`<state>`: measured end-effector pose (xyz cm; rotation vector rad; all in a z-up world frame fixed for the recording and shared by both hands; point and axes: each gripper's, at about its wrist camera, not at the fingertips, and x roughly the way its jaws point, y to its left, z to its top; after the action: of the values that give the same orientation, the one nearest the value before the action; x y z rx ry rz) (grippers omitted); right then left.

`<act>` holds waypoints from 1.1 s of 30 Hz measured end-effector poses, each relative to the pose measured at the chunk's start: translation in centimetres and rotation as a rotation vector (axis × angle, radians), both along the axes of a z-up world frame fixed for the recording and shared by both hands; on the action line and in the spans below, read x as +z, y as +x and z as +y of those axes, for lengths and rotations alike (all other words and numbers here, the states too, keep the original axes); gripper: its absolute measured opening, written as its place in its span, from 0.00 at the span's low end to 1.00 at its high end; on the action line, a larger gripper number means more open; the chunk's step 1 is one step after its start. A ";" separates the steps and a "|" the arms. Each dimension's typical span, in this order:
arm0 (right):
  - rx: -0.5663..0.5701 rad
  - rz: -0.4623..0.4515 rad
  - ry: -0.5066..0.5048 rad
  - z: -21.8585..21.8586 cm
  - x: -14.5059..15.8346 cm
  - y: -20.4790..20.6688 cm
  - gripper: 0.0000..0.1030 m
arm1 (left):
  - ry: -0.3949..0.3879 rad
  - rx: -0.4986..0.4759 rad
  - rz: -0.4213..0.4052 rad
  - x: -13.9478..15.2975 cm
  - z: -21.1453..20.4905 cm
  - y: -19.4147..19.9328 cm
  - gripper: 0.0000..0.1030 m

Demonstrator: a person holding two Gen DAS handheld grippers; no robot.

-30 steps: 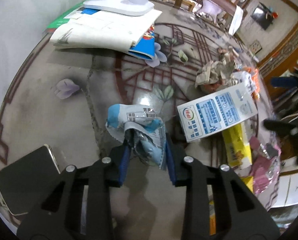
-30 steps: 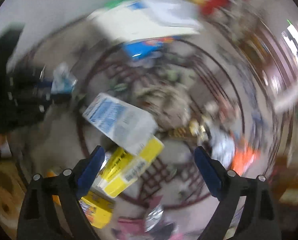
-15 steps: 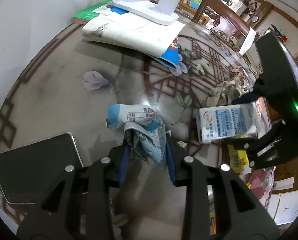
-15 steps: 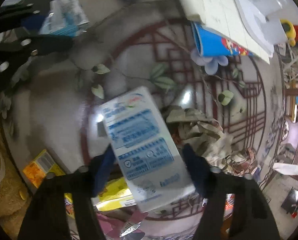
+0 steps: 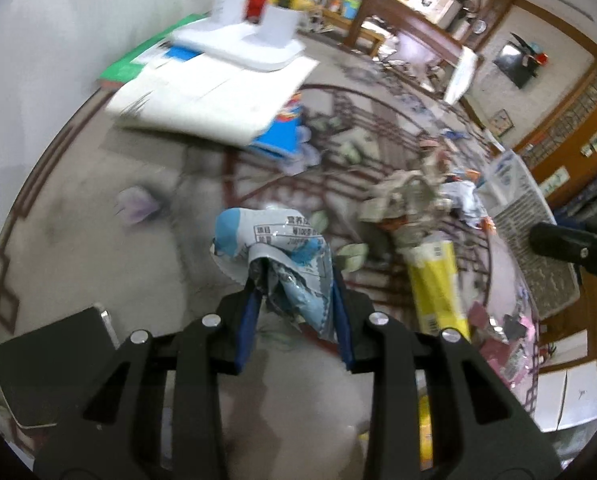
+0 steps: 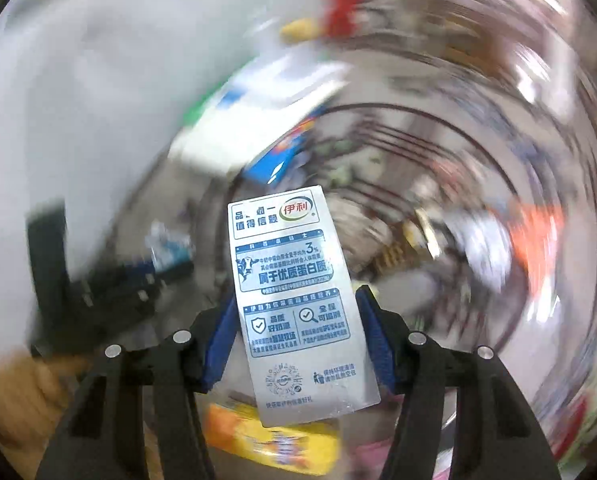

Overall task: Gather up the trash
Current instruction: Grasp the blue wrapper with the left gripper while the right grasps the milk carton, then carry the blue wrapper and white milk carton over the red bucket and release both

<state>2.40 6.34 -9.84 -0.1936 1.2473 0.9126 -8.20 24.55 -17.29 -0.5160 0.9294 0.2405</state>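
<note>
My left gripper (image 5: 294, 292) is shut on a crumpled blue and white wrapper (image 5: 274, 240), held just above the patterned table (image 5: 78, 240). In the right wrist view a silver and blue milk carton (image 6: 286, 264) stands upright between the blue pads of my right gripper (image 6: 296, 298). The jaws are closing and both pads press on its sides. That carton (image 5: 526, 200) also shows at the right edge of the left wrist view, beside a black part of the right gripper. The left gripper with its wrapper (image 6: 166, 248) appears blurred at the left of the right wrist view.
A stack of papers and books (image 5: 214, 100) with a white stand (image 5: 254, 48) on it lies at the back. A dark tablet (image 5: 50, 364) lies at the near left. A yellow box (image 5: 438, 284), crumpled paper (image 5: 402, 200) and pink wrappers (image 5: 510, 320) litter the right side.
My right gripper went from wide open over the carton to closed on it, lifted it off the table and rolled upright. My left gripper rose slightly with the wrapper.
</note>
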 end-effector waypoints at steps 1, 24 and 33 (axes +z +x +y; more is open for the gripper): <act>-0.110 0.036 0.048 -2.0 0.1 -0.2 0.55 | 0.005 -0.016 -0.008 0.4 -0.5 0.3 0.31; -0.492 0.039 0.181 -20.4 0.9 -0.4 0.49 | 0.110 -0.207 -0.109 6.4 -15.8 6.3 0.31; -0.510 0.127 0.147 -25.4 -2.7 1.9 0.49 | 0.131 -0.188 -0.110 6.8 -20.7 7.5 0.31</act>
<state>4.31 -19.05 -12.54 0.2941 1.2596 0.5729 -0.66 3.89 -10.49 -0.3154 0.8427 0.1013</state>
